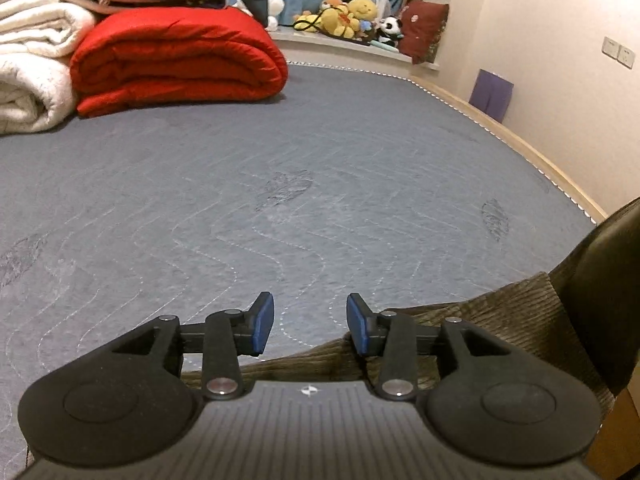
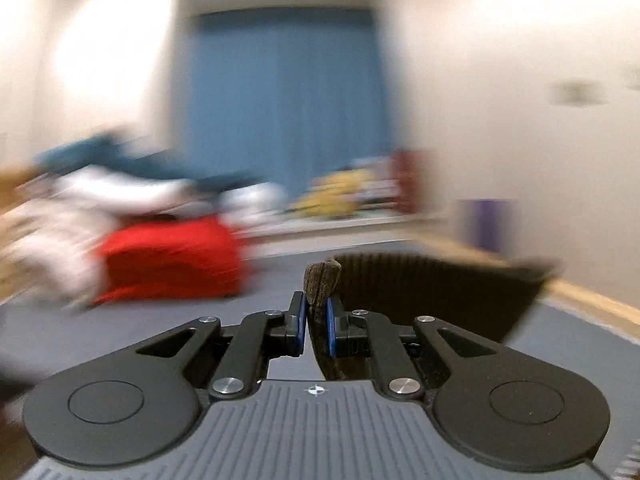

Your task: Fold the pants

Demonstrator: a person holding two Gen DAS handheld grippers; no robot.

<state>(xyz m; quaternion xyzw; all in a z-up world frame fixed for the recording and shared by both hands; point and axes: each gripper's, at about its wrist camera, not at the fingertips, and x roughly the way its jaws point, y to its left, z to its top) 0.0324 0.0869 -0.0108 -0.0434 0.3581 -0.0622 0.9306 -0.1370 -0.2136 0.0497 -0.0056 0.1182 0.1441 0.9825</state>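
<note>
The pants (image 1: 500, 320) are brown corduroy and lie bunched at the near right corner of the grey-blue mattress (image 1: 280, 200), partly hidden under my left gripper's body. My left gripper (image 1: 310, 324) hovers over the mattress, open, with bare quilted fabric showing between its blue pads. The right-hand finger (image 1: 358, 328) sits at the edge of the corduroy. In the blurred right wrist view, my right gripper (image 2: 316, 324) is shut on a fold of the pants (image 2: 432, 292). The cloth stands up between the pads and hangs out to the right, lifted above the mattress (image 2: 120, 340).
A folded red quilt (image 1: 180, 56) and white blankets (image 1: 32, 68) are piled at the far left of the bed. Plush toys (image 1: 352, 16) line a ledge under blue curtains. A wooden bed edge (image 1: 520, 140) and the wall run along the right.
</note>
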